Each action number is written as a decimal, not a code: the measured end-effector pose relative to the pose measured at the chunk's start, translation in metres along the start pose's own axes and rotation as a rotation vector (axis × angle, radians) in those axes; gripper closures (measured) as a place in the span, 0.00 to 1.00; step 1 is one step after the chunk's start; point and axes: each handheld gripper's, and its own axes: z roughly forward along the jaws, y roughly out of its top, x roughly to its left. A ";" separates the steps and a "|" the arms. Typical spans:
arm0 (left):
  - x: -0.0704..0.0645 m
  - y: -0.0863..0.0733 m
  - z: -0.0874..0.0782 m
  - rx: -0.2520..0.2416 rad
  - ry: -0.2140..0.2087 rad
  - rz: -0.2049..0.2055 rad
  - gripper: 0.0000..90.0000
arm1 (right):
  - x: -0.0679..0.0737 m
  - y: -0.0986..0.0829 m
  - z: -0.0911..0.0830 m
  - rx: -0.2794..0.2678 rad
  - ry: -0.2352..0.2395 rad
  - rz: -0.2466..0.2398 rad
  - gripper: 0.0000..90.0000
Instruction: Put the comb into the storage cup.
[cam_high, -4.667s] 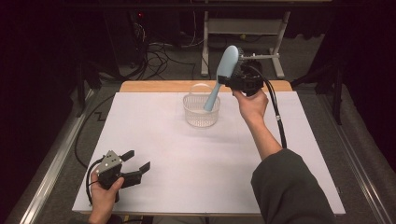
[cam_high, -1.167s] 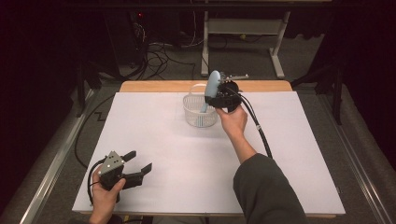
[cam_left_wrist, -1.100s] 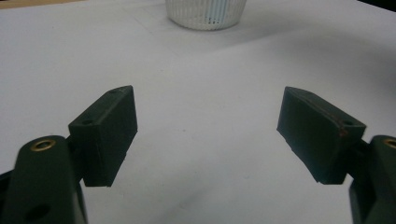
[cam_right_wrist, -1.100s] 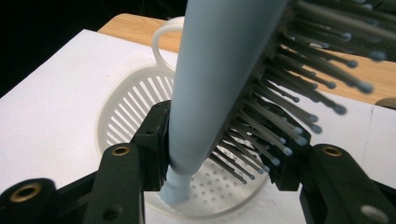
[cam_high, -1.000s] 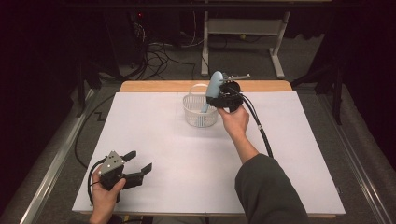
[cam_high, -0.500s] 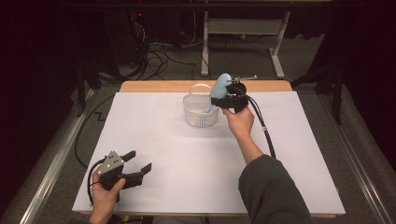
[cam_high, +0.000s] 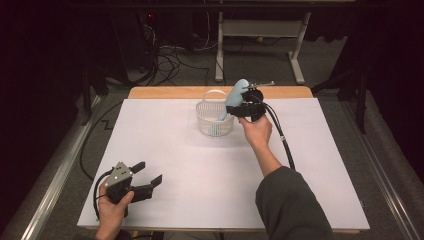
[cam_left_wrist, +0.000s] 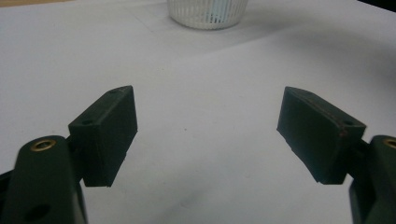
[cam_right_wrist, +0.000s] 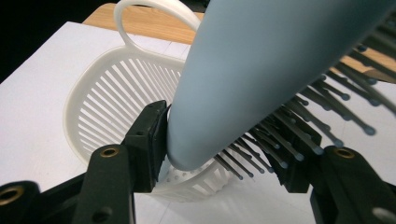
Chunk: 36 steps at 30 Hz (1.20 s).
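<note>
Only the basket (cam_high: 215, 120) interrupts the open white table (cam_high: 200, 175).

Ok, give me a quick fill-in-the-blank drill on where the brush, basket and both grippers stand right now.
1. The right gripper is shut on a light ____ hairbrush.
2. The brush's handle end dips into the white ____.
3. The left gripper near the table's front edge has its jaws ____.
4. The basket stands on a ____ table cover.

Missing words: blue; basket; open; white
</note>
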 end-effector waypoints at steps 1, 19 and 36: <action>0.000 0.000 0.000 0.000 0.000 0.000 0.23 | 0.000 0.000 0.000 0.002 -0.002 -0.001 0.49; 0.000 0.000 0.000 -0.002 0.002 0.000 0.23 | -0.001 -0.001 -0.003 0.011 -0.007 -0.014 0.45; 0.000 0.000 0.000 -0.001 0.002 -0.001 0.23 | 0.001 -0.004 -0.013 -0.021 -0.023 -0.047 0.42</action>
